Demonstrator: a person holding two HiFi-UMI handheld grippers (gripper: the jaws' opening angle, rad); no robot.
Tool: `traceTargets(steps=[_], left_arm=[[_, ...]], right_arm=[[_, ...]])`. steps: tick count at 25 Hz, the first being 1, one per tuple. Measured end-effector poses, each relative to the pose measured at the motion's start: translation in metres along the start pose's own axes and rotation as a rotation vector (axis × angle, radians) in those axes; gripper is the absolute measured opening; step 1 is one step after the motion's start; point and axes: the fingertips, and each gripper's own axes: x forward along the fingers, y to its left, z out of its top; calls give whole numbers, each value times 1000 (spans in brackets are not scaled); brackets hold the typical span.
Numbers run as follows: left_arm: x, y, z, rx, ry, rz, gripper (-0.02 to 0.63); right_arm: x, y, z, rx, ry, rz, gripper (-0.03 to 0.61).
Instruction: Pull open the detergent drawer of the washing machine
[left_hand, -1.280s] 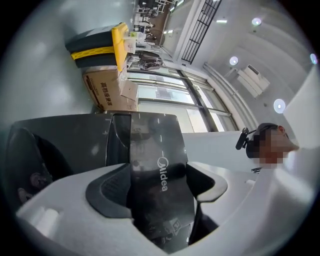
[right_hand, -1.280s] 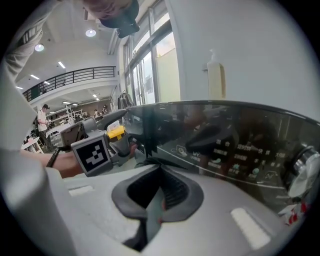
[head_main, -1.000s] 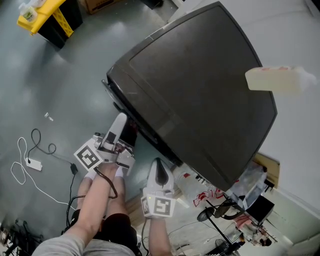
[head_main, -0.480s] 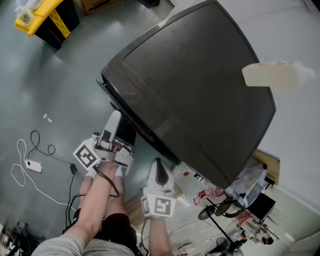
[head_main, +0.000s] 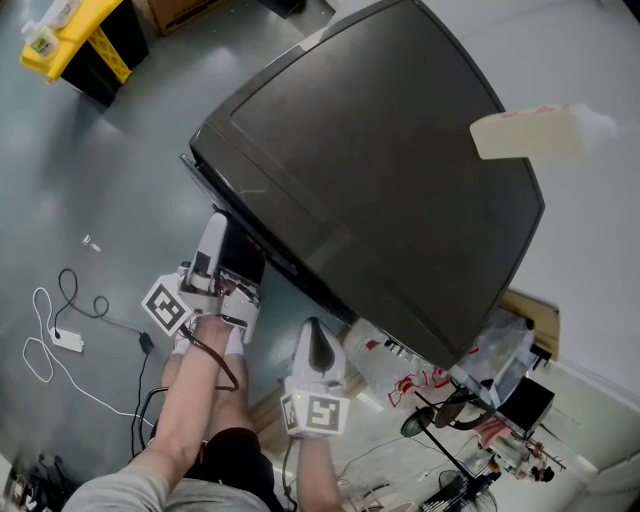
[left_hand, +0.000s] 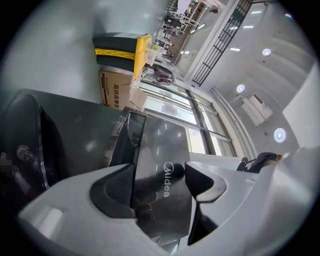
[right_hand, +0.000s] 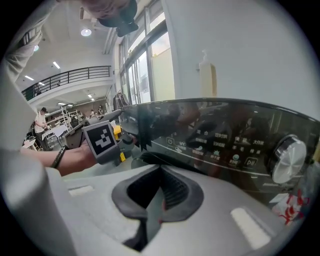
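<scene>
The dark washing machine (head_main: 380, 170) fills the middle of the head view. Its detergent drawer (head_main: 243, 262) sticks out of the front at the left corner. My left gripper (head_main: 213, 238) is at the drawer's outer end. In the left gripper view the glossy drawer front (left_hand: 160, 165), printed Midea, sits between the two pads, and the left gripper (left_hand: 155, 180) is shut on it. My right gripper (head_main: 313, 335) hangs below the control panel (right_hand: 225, 147), shut and empty. Its pads (right_hand: 172, 192) meet in the right gripper view.
A pale detergent bottle (head_main: 535, 133) lies on the machine's top. On the floor are white cables (head_main: 55, 325) at the left, with a yellow-and-black bin (head_main: 75, 40) at the far left. A printed plastic bag (head_main: 395, 375) sits under the panel. The dial (right_hand: 285, 160) is at the panel's right.
My left gripper has drawn back from the machine's front, and the drawer shows further out than a second ago. The right gripper has stayed in place.
</scene>
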Motion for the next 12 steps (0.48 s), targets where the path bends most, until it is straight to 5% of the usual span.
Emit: traceTargets(steps=[12], left_arm=[[-17,-5,5,20,3,-17,322]], right_arm=[[-10,0,-7,5,-3,-22,3]])
